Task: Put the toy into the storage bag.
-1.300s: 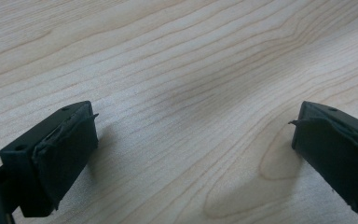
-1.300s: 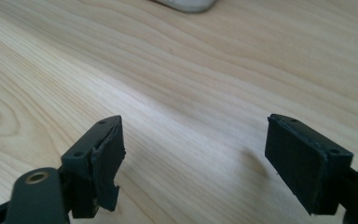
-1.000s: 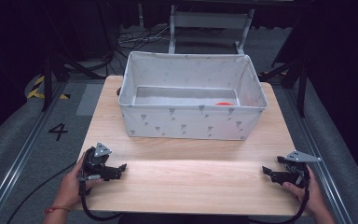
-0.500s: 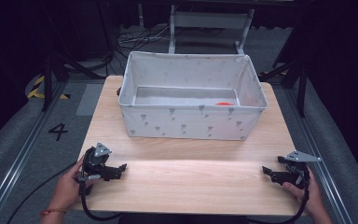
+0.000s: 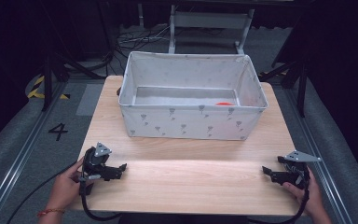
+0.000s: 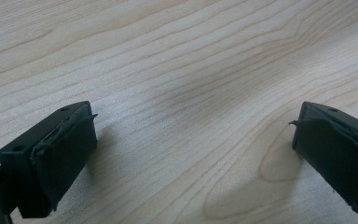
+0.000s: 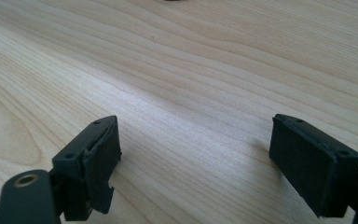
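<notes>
Grippers rest on the bare front of the wooden table (image 5: 191, 186), one at each near corner, and neither holds anything.

At about eight o'clock, the left gripper (image 5: 117, 170) lies in the person's left hand (image 5: 65, 189), pointing toward three o'clock. In the left gripper view (image 6: 191, 140) its jaws stand wide apart with plain wood grain between them.

At twelve o'clock, well beyond both tools, sits the grey fabric bin (image 5: 191, 123) with its small printed pattern. A small orange thing (image 5: 223, 103) lies on its floor, toward the right end and close against the near wall; only its top edge peeks over the rim, so what it is cannot be told.

At about four o'clock, the right gripper (image 5: 266, 172) sits in the right hand (image 5: 307, 191), pointing toward nine o'clock. In the right gripper view (image 7: 196, 154) its jaws are likewise spread on empty wood.

My guess is that the orange thing is the target. The risk lies in the reach: the bin's walls are high and soft, so a gripper coming in low could catch the rim and shove or fold the bin. With the thing tucked against the near wall, a jaw could also pinch fabric along with it, or nudge it away.
</notes>
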Motion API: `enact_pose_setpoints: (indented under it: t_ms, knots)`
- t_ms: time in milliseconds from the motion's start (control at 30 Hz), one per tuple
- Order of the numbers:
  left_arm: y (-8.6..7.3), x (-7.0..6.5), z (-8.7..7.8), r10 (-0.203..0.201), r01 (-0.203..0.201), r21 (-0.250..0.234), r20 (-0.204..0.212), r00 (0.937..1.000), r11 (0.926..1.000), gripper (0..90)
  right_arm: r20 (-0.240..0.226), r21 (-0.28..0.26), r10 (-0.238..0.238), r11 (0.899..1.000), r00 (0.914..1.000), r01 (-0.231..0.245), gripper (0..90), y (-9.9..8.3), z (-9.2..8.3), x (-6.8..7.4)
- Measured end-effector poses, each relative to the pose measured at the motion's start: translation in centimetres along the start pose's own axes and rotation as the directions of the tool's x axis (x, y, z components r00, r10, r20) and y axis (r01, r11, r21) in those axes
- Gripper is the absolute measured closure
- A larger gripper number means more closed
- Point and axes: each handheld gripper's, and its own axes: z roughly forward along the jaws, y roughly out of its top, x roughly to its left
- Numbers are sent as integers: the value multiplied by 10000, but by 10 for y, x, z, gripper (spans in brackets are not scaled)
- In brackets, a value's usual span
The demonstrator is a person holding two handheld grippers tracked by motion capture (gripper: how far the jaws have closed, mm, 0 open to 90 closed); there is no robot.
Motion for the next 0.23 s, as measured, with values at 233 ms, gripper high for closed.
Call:
enact_pose_setpoints:
  t_ms: [233]
  knots:
    - [0, 0, 0, 0, 0, 0, -1, 10000, 10000, 1, -1, 0, 0, 10000, 10000, 0, 167, 0, 0, 0]
